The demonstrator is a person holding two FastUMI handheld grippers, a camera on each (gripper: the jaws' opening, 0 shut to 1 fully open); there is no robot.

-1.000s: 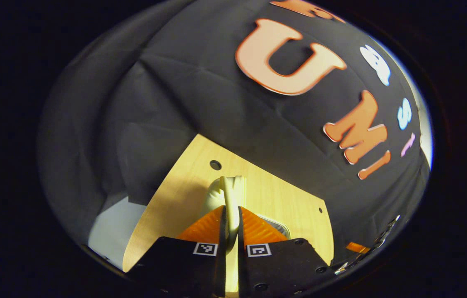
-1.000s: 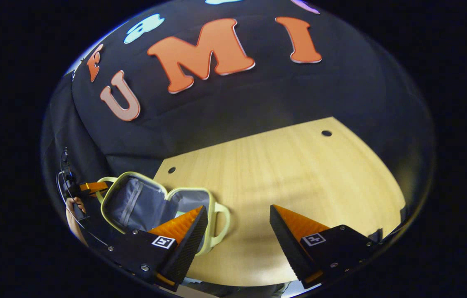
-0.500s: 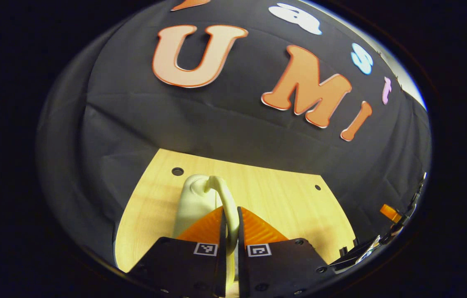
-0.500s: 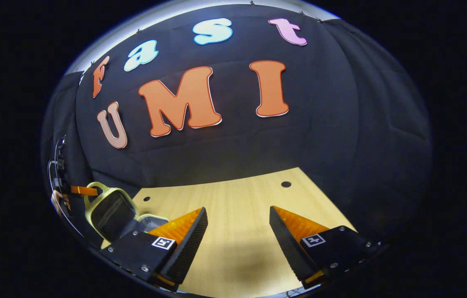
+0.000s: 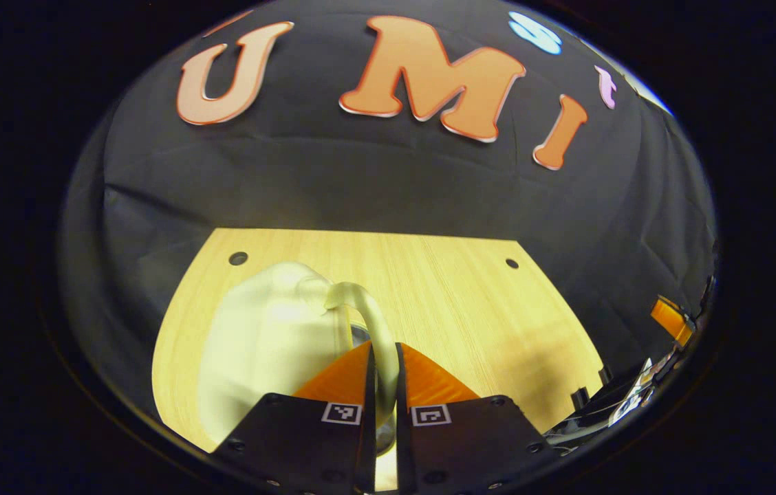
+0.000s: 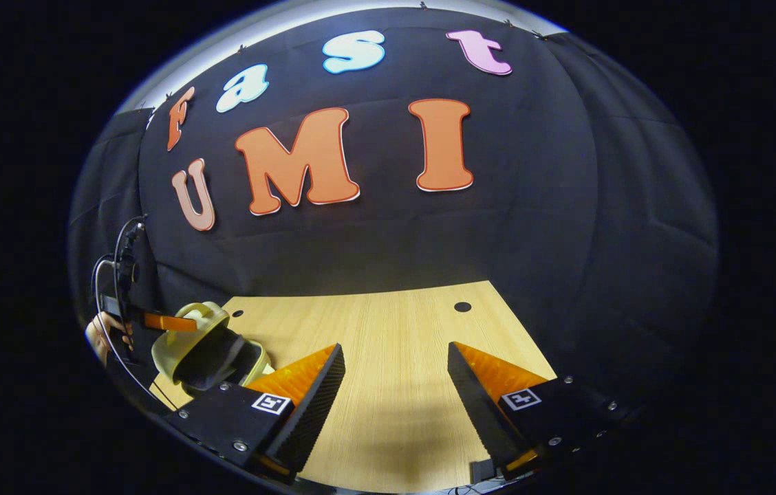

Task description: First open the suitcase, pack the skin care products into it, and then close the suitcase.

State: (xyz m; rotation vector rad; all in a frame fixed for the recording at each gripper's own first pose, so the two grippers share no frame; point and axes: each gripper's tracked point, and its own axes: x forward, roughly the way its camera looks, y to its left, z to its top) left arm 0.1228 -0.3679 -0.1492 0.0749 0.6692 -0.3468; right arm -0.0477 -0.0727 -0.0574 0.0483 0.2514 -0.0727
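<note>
On my left I have the left tongs (image 5: 382, 357) clenched on the suitcase handle (image 5: 373, 323), a pale yellow-green loop that runs down between the two fingers, with both fingers pressed against it. The suitcase (image 5: 264, 350) itself is a small pale yellow-green case; in the left gripper view its smooth outer shell fills the space to the left of my fingers and sits over the light wooden tabletop (image 5: 457, 309). A little dark gap shows beside the handle, under the shell's edge.

In the right gripper view I see the same suitcase (image 6: 185, 344) at the far left, near the left edge of the tabletop (image 6: 388, 385). Its lid is tilted down over the base but not shut: a dark opening shows between the two halves, and I cannot make out what lies inside. The left tongs (image 6: 168, 322) hold the handle at the top of the lid, and a hand (image 6: 100, 335) behind them grips the device, with a cable looping up from it.

Moving right, the right tongs (image 6: 395, 361) are released, their fingers spread wide apart with only bare wood between them. They hang over the tabletop, well apart from the suitcase. A round hole (image 6: 462, 306) marks the tabletop's far end, beyond the right finger.
</note>
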